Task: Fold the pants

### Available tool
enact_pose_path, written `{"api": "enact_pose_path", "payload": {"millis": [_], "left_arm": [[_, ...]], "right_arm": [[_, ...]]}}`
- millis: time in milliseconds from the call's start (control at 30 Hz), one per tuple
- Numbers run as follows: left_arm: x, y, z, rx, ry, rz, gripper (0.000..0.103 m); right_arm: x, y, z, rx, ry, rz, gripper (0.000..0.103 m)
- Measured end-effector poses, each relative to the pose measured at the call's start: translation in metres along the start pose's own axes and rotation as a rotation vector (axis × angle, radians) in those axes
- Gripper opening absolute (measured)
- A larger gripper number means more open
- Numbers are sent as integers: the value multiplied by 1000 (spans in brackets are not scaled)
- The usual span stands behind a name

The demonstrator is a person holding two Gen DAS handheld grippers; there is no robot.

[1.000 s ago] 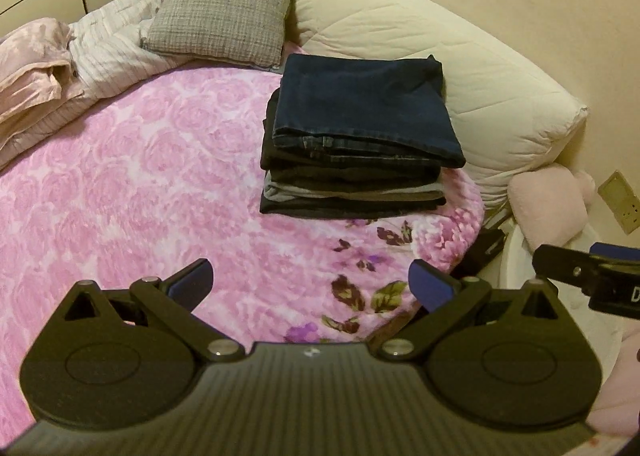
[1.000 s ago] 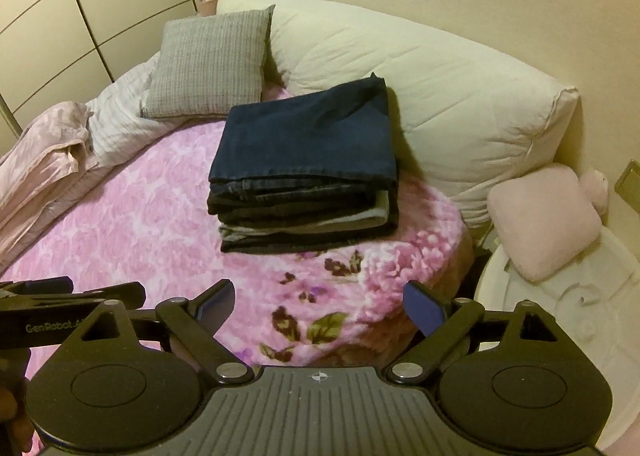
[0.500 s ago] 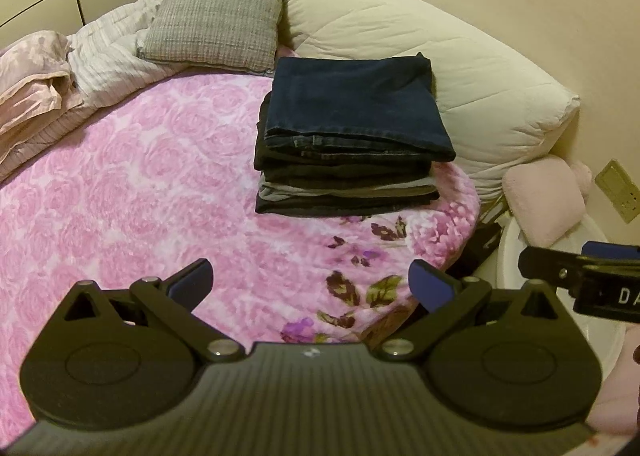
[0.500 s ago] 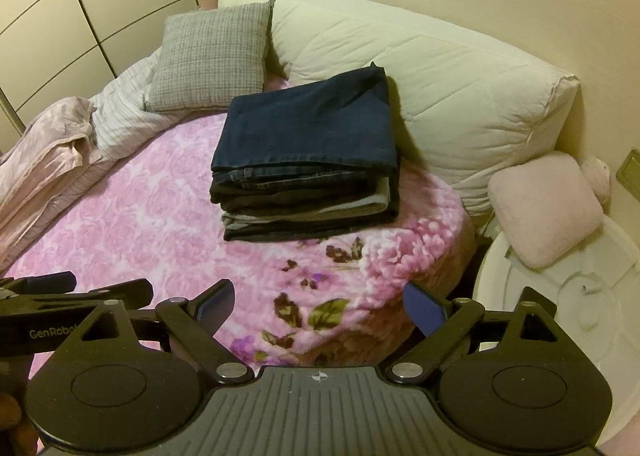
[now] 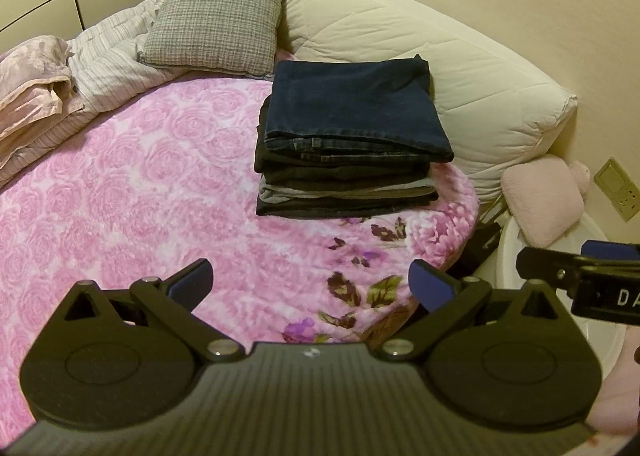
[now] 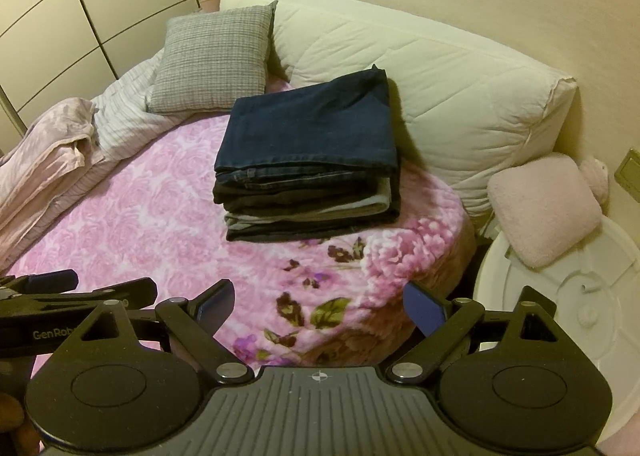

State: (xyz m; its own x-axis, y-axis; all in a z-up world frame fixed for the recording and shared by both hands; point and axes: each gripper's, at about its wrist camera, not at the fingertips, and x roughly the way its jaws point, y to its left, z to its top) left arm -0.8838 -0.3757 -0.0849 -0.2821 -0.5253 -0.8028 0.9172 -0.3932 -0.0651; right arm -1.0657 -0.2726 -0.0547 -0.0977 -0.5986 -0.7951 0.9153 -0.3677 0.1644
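Already stacked: folded pants on the pink bedspread

Neatly piled, the stack of folded pants (image 5: 348, 151) sits on the far right part of the pink floral bedspread (image 5: 132, 191), its far edge just beside the long cream bolster (image 5: 460, 67). A dark blue pair (image 6: 312, 127) lies on top; under it come several darker layers and one grey one, and how many pairs there are cannot be counted from the edges alone.

Both claws hover near the camera over the near edge of the bed, touching no cloth. The left gripper (image 5: 311, 283) has its blue-padded fingers spread wide with nothing between them; the right gripper (image 6: 319, 306) is spread the same way, also empty. Each shows partly in the other's view, cut off at the frame edge.

A grey checked cushion (image 5: 216, 19) leans at the far side, left of the bolster, against a striped duvet (image 5: 108, 55). A crumpled pale pink cloth (image 6: 48, 151) lies at the far left, partly out of frame. To the right, off the bed, a small pink pillow (image 6: 544, 207) rests on a white round object (image 6: 560, 320) whose nature is hard to make out. A wall socket (image 5: 620, 187) is at the right edge
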Motion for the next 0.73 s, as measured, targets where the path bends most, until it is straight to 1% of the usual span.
{"api": "enact_pose_path", "payload": {"millis": [567, 667, 733], "left_arm": [[9, -3, 11, 13, 3, -9, 102], [9, -2, 11, -13, -10, -33, 102], [10, -3, 12, -13, -8, -31, 102]], "right_arm": [[2, -2, 11, -1, -6, -6, 89], [4, -3, 13, -1, -6, -7, 89], [5, -4, 13, -2, -5, -6, 89]]}}
